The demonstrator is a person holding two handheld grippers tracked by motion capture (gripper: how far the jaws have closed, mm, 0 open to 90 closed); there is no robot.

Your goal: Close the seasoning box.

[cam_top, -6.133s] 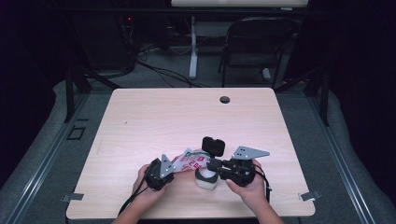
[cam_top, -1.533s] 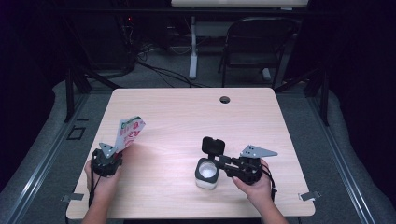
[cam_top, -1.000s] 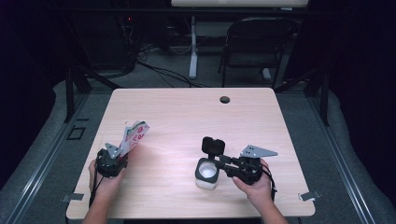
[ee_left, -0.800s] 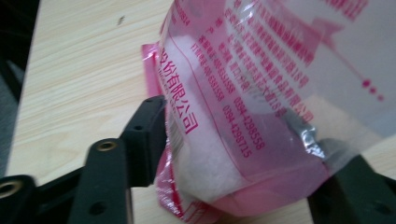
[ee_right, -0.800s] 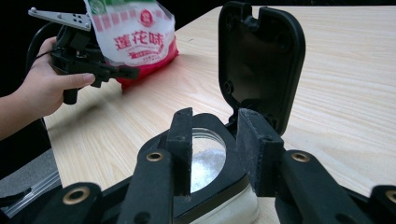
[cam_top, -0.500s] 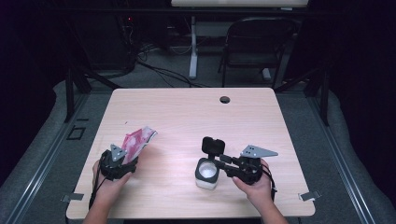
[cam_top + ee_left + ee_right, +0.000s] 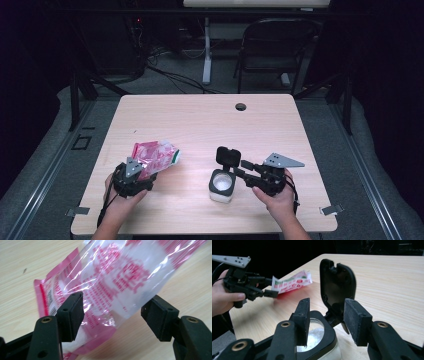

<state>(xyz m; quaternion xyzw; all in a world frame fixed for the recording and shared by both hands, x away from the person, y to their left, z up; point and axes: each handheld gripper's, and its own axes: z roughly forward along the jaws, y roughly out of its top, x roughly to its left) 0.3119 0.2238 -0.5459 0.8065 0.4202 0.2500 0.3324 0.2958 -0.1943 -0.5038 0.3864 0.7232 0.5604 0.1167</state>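
Pouch [image 7: 110, 285]: upper end cut off at frame top, print too blurred to read. Jar [image 7: 319, 345]: base cut off at bottom edge.

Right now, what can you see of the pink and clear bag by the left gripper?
The bag is a crinkled, glossy clear plastic pouch with pink-red print and pink sealed edges; white contents show through. It lies tilted on the wooden table, left of the jar. Its lower end sits between the left gripper pads, whose jaws have just been opening; the left pad is against it, the right stands clear.
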